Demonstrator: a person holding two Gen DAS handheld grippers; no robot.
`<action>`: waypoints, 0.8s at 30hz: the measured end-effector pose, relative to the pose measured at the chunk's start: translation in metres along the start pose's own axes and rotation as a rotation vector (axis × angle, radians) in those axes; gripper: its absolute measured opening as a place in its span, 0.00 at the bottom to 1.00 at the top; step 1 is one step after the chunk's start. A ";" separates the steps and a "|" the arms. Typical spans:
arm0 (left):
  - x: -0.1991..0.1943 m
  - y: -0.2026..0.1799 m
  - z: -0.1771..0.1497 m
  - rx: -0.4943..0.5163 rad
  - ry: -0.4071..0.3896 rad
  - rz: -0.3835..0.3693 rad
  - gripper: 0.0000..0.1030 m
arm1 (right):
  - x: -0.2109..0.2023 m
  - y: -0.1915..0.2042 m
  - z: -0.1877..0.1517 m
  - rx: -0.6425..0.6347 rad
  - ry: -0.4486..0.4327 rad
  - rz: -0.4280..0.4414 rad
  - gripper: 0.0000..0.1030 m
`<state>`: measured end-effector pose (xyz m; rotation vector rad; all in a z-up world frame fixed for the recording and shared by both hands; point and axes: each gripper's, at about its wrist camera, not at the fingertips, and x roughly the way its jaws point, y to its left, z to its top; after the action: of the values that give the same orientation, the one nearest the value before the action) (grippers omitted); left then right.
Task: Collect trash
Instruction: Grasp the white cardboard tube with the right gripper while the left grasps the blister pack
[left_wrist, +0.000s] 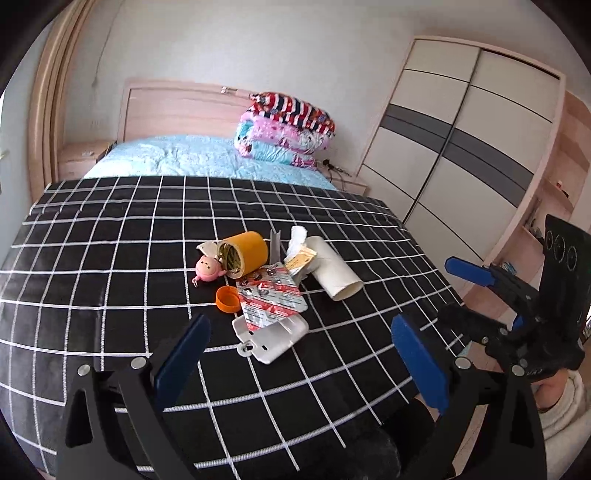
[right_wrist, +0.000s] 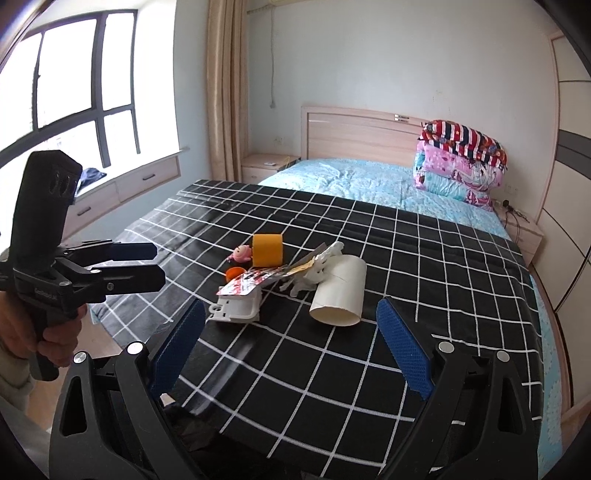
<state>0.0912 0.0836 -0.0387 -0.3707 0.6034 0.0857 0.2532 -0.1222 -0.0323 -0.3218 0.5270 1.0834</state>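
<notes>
A pile of trash lies on the black checked cloth (left_wrist: 110, 258): an orange tape roll (left_wrist: 245, 253), a cardboard tube (left_wrist: 334, 273), red and silver blister packs (left_wrist: 273, 295), a white plastic case (left_wrist: 273, 338), an orange cap (left_wrist: 227, 299), crumpled tissue (left_wrist: 299, 240) and a pink toy (left_wrist: 208, 269). The tube (right_wrist: 340, 295), case (right_wrist: 236, 308) and tape roll (right_wrist: 266, 249) also show in the right wrist view. My left gripper (left_wrist: 301, 354) is open and empty, just short of the case. My right gripper (right_wrist: 291, 347) is open and empty, just short of the tube.
The cloth covers the foot of a bed with a light blue cover (left_wrist: 192, 155) and folded quilts (left_wrist: 284, 129). A wardrobe (left_wrist: 461, 129) stands to the right. A window (right_wrist: 74, 74) and drawers (right_wrist: 140, 181) are on the left. Nightstands flank the headboard (right_wrist: 354, 129).
</notes>
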 end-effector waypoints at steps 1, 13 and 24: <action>0.004 0.002 0.001 -0.010 0.006 -0.002 0.92 | 0.005 -0.002 0.000 0.002 0.007 0.000 0.92; 0.056 0.020 0.006 -0.082 0.076 -0.022 0.84 | 0.053 -0.021 0.003 0.008 0.063 -0.026 0.92; 0.093 0.032 0.006 -0.148 0.151 -0.014 0.76 | 0.092 -0.038 0.000 0.034 0.114 -0.043 0.91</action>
<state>0.1645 0.1128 -0.0972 -0.5283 0.7459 0.0897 0.3206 -0.0704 -0.0837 -0.3650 0.6366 1.0177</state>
